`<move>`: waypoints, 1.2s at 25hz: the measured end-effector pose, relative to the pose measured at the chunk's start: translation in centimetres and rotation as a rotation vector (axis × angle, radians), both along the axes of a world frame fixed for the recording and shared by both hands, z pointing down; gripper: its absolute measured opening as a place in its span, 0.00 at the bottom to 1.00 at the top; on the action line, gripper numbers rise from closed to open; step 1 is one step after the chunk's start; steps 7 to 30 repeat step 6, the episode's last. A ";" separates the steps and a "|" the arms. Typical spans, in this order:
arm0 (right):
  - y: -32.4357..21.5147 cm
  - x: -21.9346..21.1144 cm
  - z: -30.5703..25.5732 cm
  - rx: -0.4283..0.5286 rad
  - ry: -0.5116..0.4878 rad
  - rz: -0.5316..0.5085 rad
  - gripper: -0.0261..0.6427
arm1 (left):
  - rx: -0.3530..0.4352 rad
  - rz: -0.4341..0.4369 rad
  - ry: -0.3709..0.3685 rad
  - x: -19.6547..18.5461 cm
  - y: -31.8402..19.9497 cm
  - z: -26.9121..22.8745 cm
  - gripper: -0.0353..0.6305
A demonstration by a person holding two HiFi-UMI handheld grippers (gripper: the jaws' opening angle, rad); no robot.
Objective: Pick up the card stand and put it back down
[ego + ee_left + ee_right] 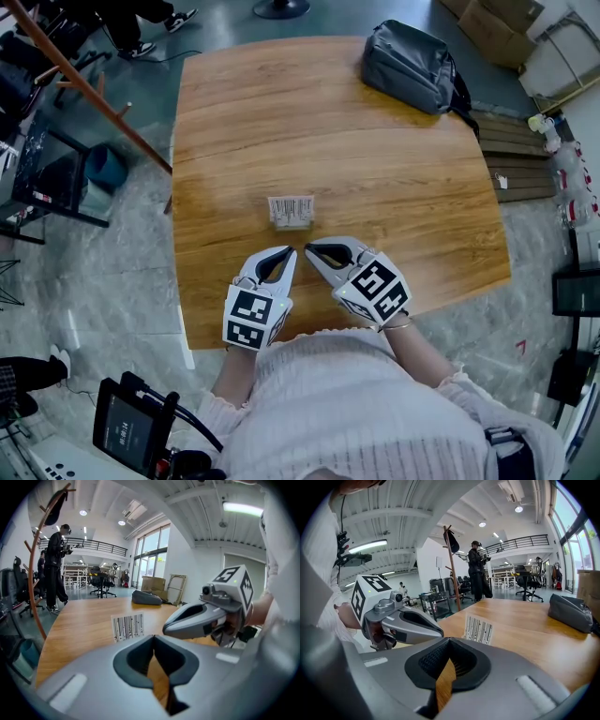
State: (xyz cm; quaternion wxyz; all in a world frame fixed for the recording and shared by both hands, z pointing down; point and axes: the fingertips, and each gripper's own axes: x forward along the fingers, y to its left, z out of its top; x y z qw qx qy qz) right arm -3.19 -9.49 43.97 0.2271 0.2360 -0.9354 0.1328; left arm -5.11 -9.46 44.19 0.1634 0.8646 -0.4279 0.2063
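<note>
Seemingly pre-grasp: card stand (292, 212) sits untouched near the counter's (375, 150) front edge.
Both closed and empty, left tongs (289, 251) and right tongs (309, 248) hover just short; one must open first.

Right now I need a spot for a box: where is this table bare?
The table is bare across its middle, between the card stand and the grey bag, and along its left and right sides. Crowded: the near edge, where the left gripper and right gripper sit shut before the stand.
</note>
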 end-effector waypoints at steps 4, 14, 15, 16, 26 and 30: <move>0.0 0.0 -0.1 -0.009 -0.002 -0.011 0.04 | 0.001 0.005 0.006 0.1 -0.1 -0.2 0.07; -0.1 0.1 -0.2 -0.011 -0.001 -0.014 0.04 | 0.001 0.005 0.007 0.1 -0.1 -0.3 0.07; -0.1 0.1 -0.2 -0.011 -0.001 -0.014 0.04 | 0.001 0.005 0.007 0.1 -0.1 -0.3 0.07; -0.1 0.1 -0.2 -0.011 -0.001 -0.014 0.04 | 0.001 0.005 0.007 0.1 -0.1 -0.3 0.07; -0.1 0.1 -0.2 -0.011 -0.001 -0.014 0.04 | 0.001 0.005 0.007 0.1 -0.1 -0.3 0.07; -0.1 0.1 -0.2 -0.011 -0.001 -0.014 0.04 | 0.001 0.005 0.007 0.1 -0.1 -0.3 0.07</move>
